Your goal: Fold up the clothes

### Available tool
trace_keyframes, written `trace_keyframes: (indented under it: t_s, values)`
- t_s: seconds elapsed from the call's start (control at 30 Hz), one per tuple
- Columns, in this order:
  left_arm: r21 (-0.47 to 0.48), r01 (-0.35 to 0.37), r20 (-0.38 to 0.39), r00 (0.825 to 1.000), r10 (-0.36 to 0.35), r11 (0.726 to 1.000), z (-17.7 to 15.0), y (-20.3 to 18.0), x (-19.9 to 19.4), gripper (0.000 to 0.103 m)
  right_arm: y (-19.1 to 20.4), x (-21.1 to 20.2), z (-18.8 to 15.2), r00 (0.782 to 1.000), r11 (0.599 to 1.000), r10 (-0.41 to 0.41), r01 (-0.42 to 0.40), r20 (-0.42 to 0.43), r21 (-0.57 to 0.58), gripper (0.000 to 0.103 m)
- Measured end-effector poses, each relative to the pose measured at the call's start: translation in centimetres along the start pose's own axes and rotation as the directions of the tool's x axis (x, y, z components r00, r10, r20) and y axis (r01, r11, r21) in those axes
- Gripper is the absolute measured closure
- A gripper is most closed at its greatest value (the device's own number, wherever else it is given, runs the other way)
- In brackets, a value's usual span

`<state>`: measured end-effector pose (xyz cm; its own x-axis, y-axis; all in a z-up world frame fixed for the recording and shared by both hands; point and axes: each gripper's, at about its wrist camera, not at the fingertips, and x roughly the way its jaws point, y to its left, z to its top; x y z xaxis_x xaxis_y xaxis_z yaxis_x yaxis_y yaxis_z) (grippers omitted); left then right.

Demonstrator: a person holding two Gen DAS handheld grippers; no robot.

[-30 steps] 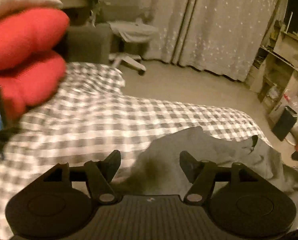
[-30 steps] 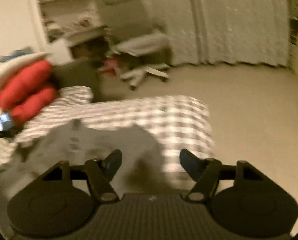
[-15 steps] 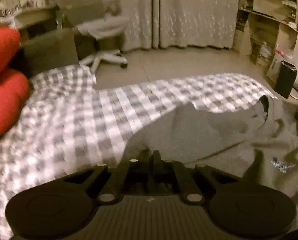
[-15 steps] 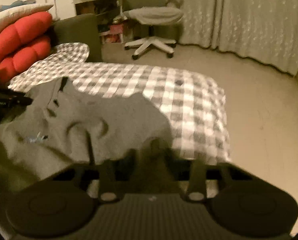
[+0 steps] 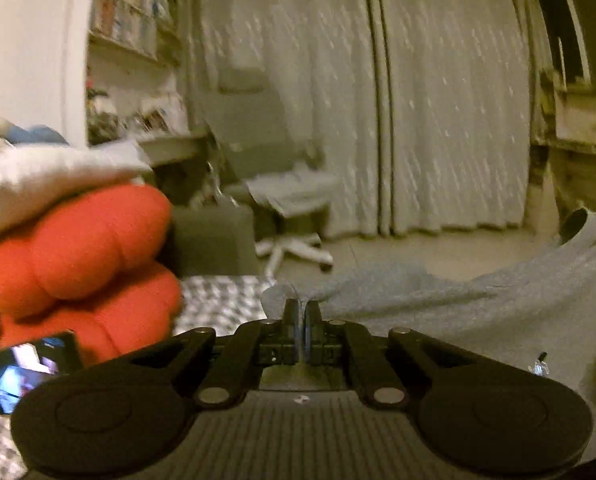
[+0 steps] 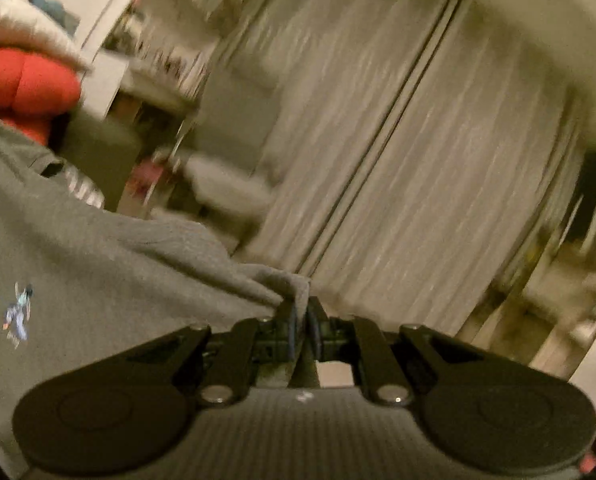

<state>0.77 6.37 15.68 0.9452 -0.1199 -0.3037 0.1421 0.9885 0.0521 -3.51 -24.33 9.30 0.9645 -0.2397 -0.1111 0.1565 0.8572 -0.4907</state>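
Note:
A grey shirt [image 5: 477,312] with a small embroidered logo hangs stretched between my two grippers, lifted off the bed. My left gripper [image 5: 301,312] is shut on one corner of the shirt, whose cloth runs away to the right in the left wrist view. My right gripper [image 6: 301,316] is shut on another corner of the grey shirt [image 6: 98,280], whose cloth spreads to the left in the right wrist view. The right wrist view is tilted and blurred.
Red cushions [image 5: 82,264] with a white pillow [image 5: 38,180] on top lie at the left. The checked bed cover [image 5: 218,304] shows below them. A swivel chair [image 5: 294,216], long curtains [image 5: 417,120] and shelves [image 5: 577,120] stand beyond the bed.
Both grippers went from open above the shirt to shut on its edge, then rose with it. The shirt has left the bed and now hangs between them.

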Motion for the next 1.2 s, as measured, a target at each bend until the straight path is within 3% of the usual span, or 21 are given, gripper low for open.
trace_keyframes:
  t_s: [0.17,0.27,0.4,0.53,0.77,0.83,0.87,0.9,1.0,1.1,1.13,1.2]
  values:
    - [-0.035,-0.039,0.172,0.984,0.044,0.999,3.1,1.6,-8.1,0.100,-0.6,-4.6,3.5,0.980,0.996,-0.090,0.087,0.179,0.027,0.095]
    - [-0.052,-0.055,0.287,0.956,0.068,0.997,5.5,2.3,-14.1,0.100,-1.9,-8.1,5.9,0.952,0.991,-0.133,0.125,0.277,0.045,0.095]
    - [-0.060,-0.069,0.427,0.900,0.088,0.996,8.3,3.0,-21.2,0.100,-4.1,-14.0,9.6,0.887,0.981,-0.190,0.185,0.421,0.053,0.096]
    - [-0.069,-0.074,0.537,0.838,0.099,0.995,10.6,4.0,-26.9,0.100,-6.9,-20.6,12.7,0.803,0.966,-0.253,0.235,0.540,0.103,0.096]
    - [-0.085,-0.079,0.707,0.698,0.116,0.993,14.8,5.7,-36.9,0.100,-11.9,-29.9,17.3,0.646,0.940,-0.332,0.286,0.687,0.185,0.096]
    - [-0.087,-0.083,0.745,0.656,0.120,0.993,15.9,6.2,-39.4,0.100,-12.9,-30.9,18.5,0.614,0.932,-0.349,0.310,0.708,0.190,0.096]
    - [-0.078,-0.100,0.739,0.662,0.125,0.992,16.0,5.9,-39.0,0.100,-13.3,-31.0,19.0,0.605,0.929,-0.354,0.317,0.713,0.192,0.096]
    - [-0.069,-0.108,0.720,0.683,0.124,0.992,15.8,5.8,-37.8,0.100,-13.4,-30.7,19.3,0.607,0.928,-0.353,0.321,0.711,0.187,0.095]
    - [-0.040,-0.127,0.657,0.744,0.122,0.991,15.2,5.5,-34.1,0.100,-13.3,-29.4,19.7,0.632,0.931,-0.343,0.325,0.695,0.164,0.096]
    - [-0.012,-0.091,0.510,0.856,0.084,0.996,12.7,4.6,-26.3,0.100,-12.3,-25.2,18.6,0.724,0.947,-0.299,0.306,0.622,0.099,0.095]
    - [-0.004,-0.077,0.450,0.890,0.070,0.997,11.6,4.1,-23.5,0.100,-11.7,-23.1,17.8,0.763,0.954,-0.277,0.293,0.584,0.070,0.095]
    - [0.020,-0.083,0.339,0.938,0.071,0.996,9.5,3.1,-17.9,0.100,-10.2,-18.5,15.9,0.839,0.966,-0.227,0.258,0.495,0.005,0.095]
